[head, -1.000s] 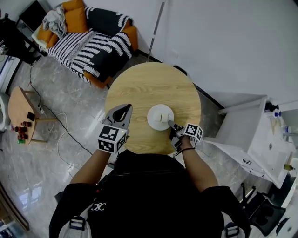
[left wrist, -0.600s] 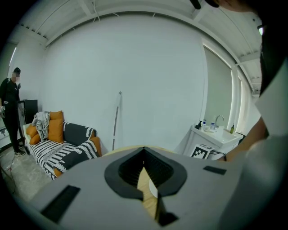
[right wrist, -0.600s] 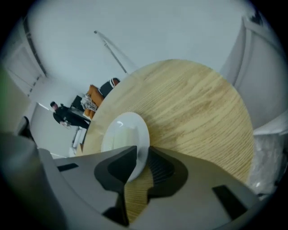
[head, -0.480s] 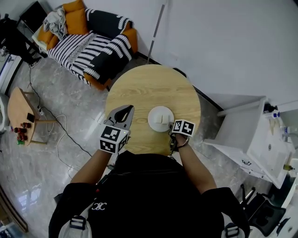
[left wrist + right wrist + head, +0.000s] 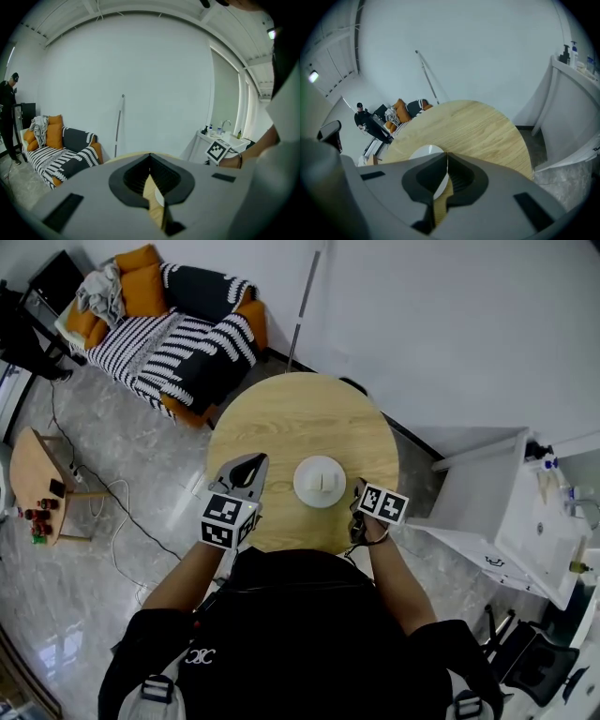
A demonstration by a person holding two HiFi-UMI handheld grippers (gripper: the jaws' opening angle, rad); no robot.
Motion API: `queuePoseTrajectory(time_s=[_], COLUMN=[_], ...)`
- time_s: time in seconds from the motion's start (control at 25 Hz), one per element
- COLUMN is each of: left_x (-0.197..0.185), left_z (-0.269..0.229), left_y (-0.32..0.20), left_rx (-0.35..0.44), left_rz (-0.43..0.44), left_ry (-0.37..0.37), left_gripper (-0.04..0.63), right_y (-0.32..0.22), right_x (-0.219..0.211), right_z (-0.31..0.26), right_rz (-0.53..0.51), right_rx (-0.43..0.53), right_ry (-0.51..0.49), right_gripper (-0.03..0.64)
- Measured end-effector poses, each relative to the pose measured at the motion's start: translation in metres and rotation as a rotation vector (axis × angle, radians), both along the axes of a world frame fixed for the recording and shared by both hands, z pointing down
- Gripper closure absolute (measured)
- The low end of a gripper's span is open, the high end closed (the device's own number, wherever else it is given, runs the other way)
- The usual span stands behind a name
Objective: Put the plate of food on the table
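A white plate (image 5: pixel 320 481) with pale food on it rests on the round wooden table (image 5: pixel 300 413), near the front edge. My right gripper (image 5: pixel 357 488) is just right of the plate, clear of its rim, with its jaws shut on nothing. The right gripper view looks over the shut gripper (image 5: pixel 447 153) at the plate (image 5: pixel 424 151) and the table (image 5: pixel 473 124). My left gripper (image 5: pixel 254 462) hovers over the table's left front, shut and empty, a short way left of the plate. In the left gripper view the gripper (image 5: pixel 150 154) is closed, with a sliver of plate (image 5: pixel 160 199) below.
A striped sofa with orange cushions (image 5: pixel 178 324) stands beyond the table. A small wooden side table (image 5: pixel 37 474) is at the left and a white counter with a sink (image 5: pixel 539 521) at the right. A pole (image 5: pixel 305 301) leans on the wall. A person in black (image 5: pixel 363 119) stands far off.
My right gripper has left the plate's rim and drawn back to the right. The plate stays on the table. The left gripper has hardly moved.
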State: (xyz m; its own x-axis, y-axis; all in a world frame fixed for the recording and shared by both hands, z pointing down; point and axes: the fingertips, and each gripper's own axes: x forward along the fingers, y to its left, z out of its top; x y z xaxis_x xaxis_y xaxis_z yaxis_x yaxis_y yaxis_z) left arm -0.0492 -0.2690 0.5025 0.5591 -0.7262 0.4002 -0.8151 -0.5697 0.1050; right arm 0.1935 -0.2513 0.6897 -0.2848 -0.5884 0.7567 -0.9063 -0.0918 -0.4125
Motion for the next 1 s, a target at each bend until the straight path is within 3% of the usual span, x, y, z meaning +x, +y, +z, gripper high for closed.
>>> queuePoseTrajectory(time_s=[0.56,1.0], left_x=[0.017,0.023], left_z=[0.0,-0.002], left_y=[-0.005,-0.007], left_rx=[0.006,0.015], left_rz=[0.066,0.092], left_ry=[0.014,0.022], left_gripper=[0.589,0.589], right_y=[-0.021,-0.027], right_x=[-0.017,-0.008], right_z=[-0.085,-0.152], right_rz=[-0.095,-0.065], right_rx=[0.299,0.585], right_ry=[0.105,0.247], right_gripper=[0.607,0.609])
